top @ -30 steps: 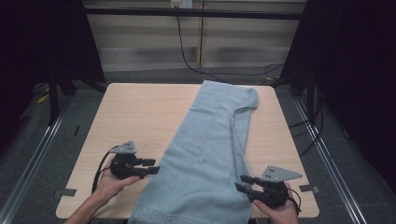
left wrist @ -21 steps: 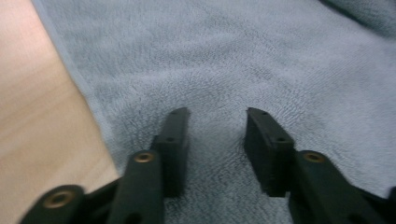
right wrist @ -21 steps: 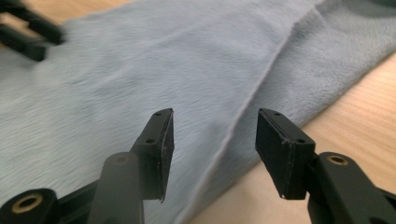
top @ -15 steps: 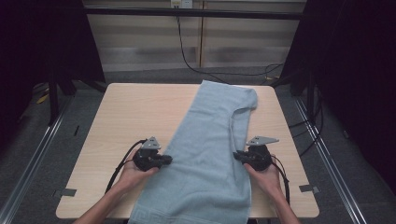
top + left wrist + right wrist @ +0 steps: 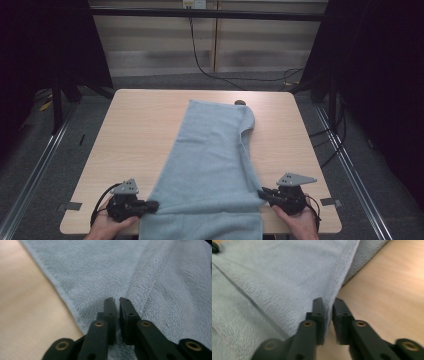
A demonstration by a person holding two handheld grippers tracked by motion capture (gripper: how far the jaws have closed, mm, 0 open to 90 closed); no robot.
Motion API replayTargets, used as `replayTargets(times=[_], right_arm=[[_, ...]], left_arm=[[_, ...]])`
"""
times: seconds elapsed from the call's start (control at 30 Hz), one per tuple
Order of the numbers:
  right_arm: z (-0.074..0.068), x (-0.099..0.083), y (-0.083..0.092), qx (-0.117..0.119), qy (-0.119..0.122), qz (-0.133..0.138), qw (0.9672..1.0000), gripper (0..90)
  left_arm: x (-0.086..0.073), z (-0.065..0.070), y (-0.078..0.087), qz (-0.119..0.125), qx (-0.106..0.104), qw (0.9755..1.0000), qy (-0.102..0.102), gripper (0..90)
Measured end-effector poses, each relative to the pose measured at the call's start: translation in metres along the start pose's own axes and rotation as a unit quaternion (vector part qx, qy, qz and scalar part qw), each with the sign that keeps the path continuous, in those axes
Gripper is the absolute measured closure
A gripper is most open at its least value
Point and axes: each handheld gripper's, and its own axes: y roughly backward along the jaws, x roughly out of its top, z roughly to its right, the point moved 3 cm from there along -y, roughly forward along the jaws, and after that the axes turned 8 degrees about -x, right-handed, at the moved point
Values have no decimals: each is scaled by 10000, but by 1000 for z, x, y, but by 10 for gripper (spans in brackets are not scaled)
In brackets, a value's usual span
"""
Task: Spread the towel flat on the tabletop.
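Lying lengthwise away from person: towel [image 5: 207, 165] | left gripper [image 5: 152, 205], right gripper [image 5: 263, 193]: each pinching a near edge

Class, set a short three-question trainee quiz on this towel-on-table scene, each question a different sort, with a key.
1. True or false: the blue towel hangs over the table's near edge.
2. Which edge of the towel does the left gripper meet? A) far B) left C) right
3. Fill in: in its own view, the right gripper has towel ___ between its jaws.

Key: 1 true; 2 B; 3 edge.
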Motion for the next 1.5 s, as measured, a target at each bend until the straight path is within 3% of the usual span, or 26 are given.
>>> replayTargets(times=[0.07,0.1,0.17,0.2,0.27,0.33,0.37,0.4,0.5,0.67,0.7,0.77,0.8,0.87,0.97,1.07,1.1,1.13,1.17,1.2,1.3,1.33,1.37,1.4,1.47,1.5], right_arm=[[1,3,0,-5,-35,87,10000,686],[1,3,0,-5,-35,87,10000,686],[5,13,-4,-50,-113,201,9997,626],[7,19,-8,-56,-77,250,9996,602],[13,38,-22,-23,-46,302,9995,568],[16,51,-34,79,-72,402,9991,559],[17,56,-41,92,-83,400,9991,552],[18,61,-47,104,-44,385,9992,552],[16,68,-60,142,62,332,9993,552],[11,82,-85,247,137,153,9995,539],[10,83,-98,339,114,-83,9993,538],[8,83,-104,399,126,-161,9990,549],[3,83,-113,544,236,-274,9979,562],[0,84,-116,604,290,-273,9974,565],[-20,90,-123,868,528,-295,9944,509],[-37,91,-124,1044,772,-269,9912,511],[-42,91,-123,1116,832,-247,9900,543],[-47,92,-122,1081,932,-294,9893,647],[-47,92,-122,1081,932,-294,9893,647],[-51,92,-122,789,1141,-385,9896,838],[-44,94,-122,651,945,-247,9931,896],[-36,96,-121,559,780,-122,9953,899],[-15,101,-114,374,360,214,9984,900],[-15,101,-114,374,360,214,9984,900],[11,102,-97,33,-29,475,9989,900],[16,100,-90,12,-52,494,9988,900]], left_arm=[[19,-10,-3,179,94,9998,33,686],[19,-10,-3,179,94,9998,33,670],[39,-23,-12,247,183,9995,13,655],[50,-31,-17,240,185,9995,15,643],[79,-55,-37,165,455,9988,-115,615],[86,-63,-43,241,522,9983,-98,614],[94,-76,-55,252,637,9976,-69,615],[94,-81,-61,123,824,9965,-107,616],[93,-84,-64,220,867,9959,-146,636],[79,-74,-52,94,1054,9941,-251,648],[72,-72,-44,95,1098,9936,-227,655],[69,-72,-40,105,1082,9939,-198,671],[63,-74,-32,145,1106,9937,-54,678],[60,-76,-28,188,1139,9933,10,694],[49,-81,-12,332,1298,9907,259,718],[46,-84,-7,413,1368,9891,346,724],[46,-85,-7,409,1406,9886,347,727],[47,-86,-7,383,1440,9884,309,731],[47,-86,-7,383,1440,9884,309,730],[48,-87,-8,372,1482,9878,293,733],[49,-90,-7,402,1476,9878,303,733],[48,-93,-6,449,1492,9871,354,733],[48,-94,-4,469,1462,9871,458,731],[48,-94,-4,469,1462,9871,458,730],[42,-89,1,407,1461,9876,410,725],[42,-89,1,407,1461,9876,410,715]])
